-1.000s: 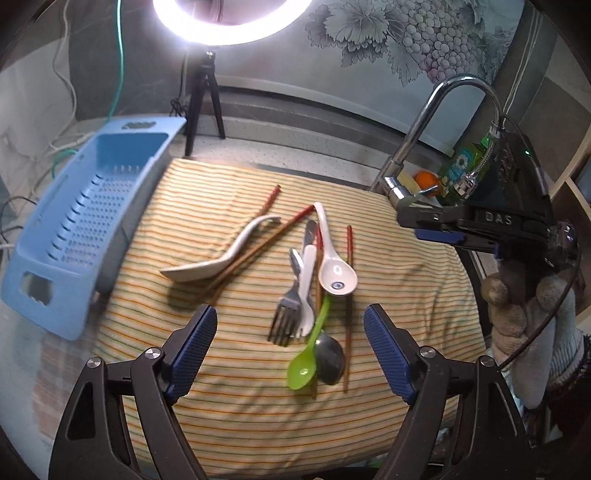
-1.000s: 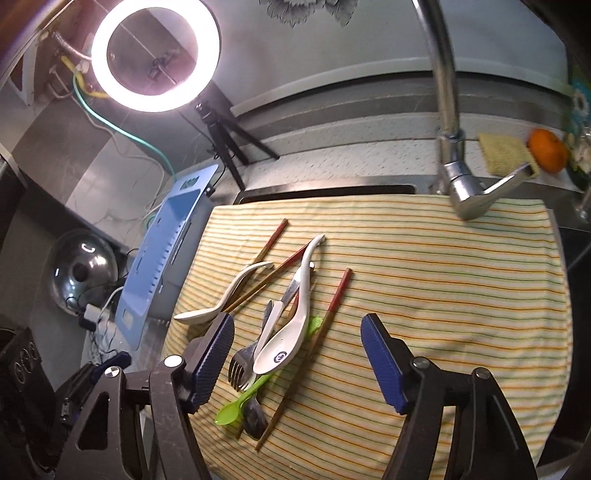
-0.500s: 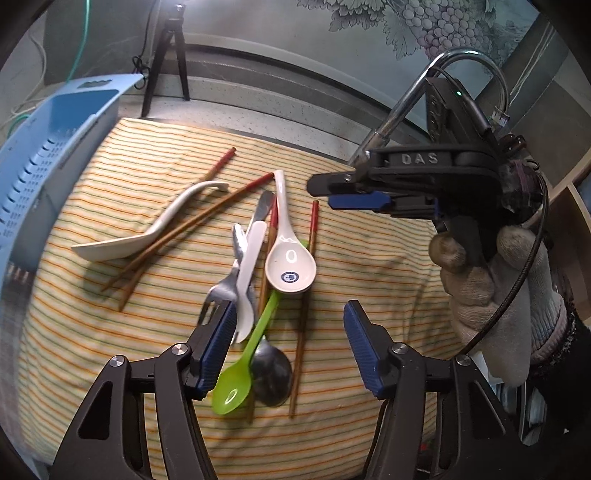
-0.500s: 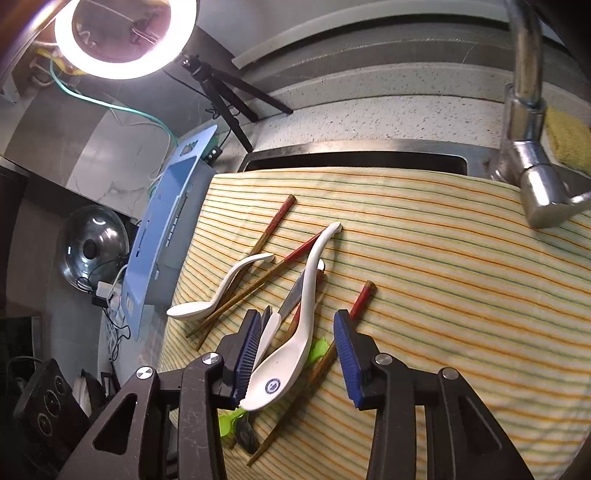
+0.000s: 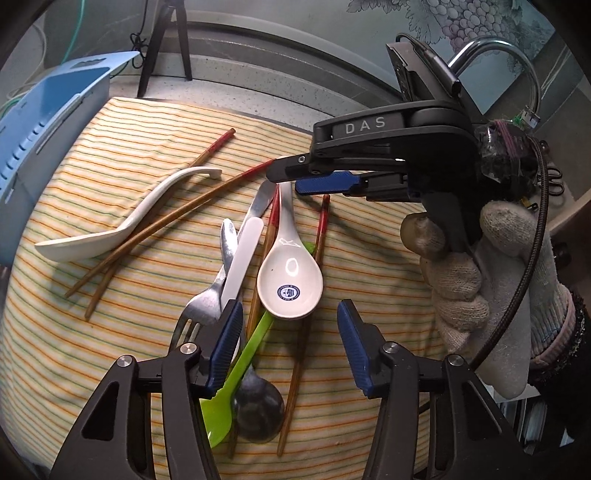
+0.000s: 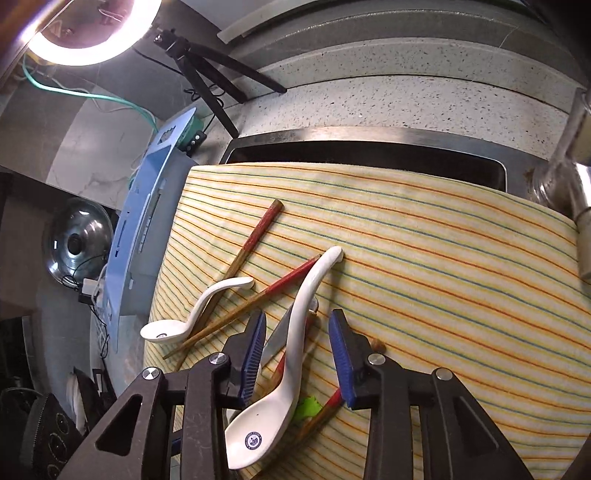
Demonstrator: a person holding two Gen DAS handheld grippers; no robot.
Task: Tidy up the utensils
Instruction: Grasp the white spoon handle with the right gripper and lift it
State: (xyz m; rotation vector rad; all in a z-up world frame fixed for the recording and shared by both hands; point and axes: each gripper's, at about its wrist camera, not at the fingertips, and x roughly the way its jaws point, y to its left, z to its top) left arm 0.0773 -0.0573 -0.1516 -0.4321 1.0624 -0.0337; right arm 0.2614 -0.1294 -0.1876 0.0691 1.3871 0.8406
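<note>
Both grippers have descended toward the utensil pile since the earlier frames, and both sets of jaws have just been closing. Right gripper point(image 6: 297, 354) now straddles the handle of the crested white spoon point(image 6: 291, 350); a narrow gap shows on each side, so the pads are not yet pressing and nothing is grasped. Left gripper point(image 5: 286, 347) stands part open over the bowl end of that spoon point(image 5: 290, 273), with the green spoon point(image 5: 236, 376) and a chopstick point(image 5: 295, 373) lying between its fingers; it holds nothing.

Left wrist view alone shows the lower part of the pile: the metal fork point(image 5: 207, 310), the white plastic handle point(image 5: 242, 258) and the dark metal spoon point(image 5: 258, 406), plus the gloved hand point(image 5: 469, 280) gripping the right tool from the side. Right wrist view alone shows the sink rim point(image 6: 369, 136) behind the striped cloth point(image 6: 443, 258), the ring light point(image 6: 88, 33) and a pot lid point(image 6: 79, 240) at far left.

A second white spoon point(image 5: 125, 229) lies apart to the left across two chopsticks point(image 5: 166, 221). The blue drainer basket point(image 5: 40, 122) stands at the cloth's left edge.

Both grippers point steeply downward at the cloth.
</note>
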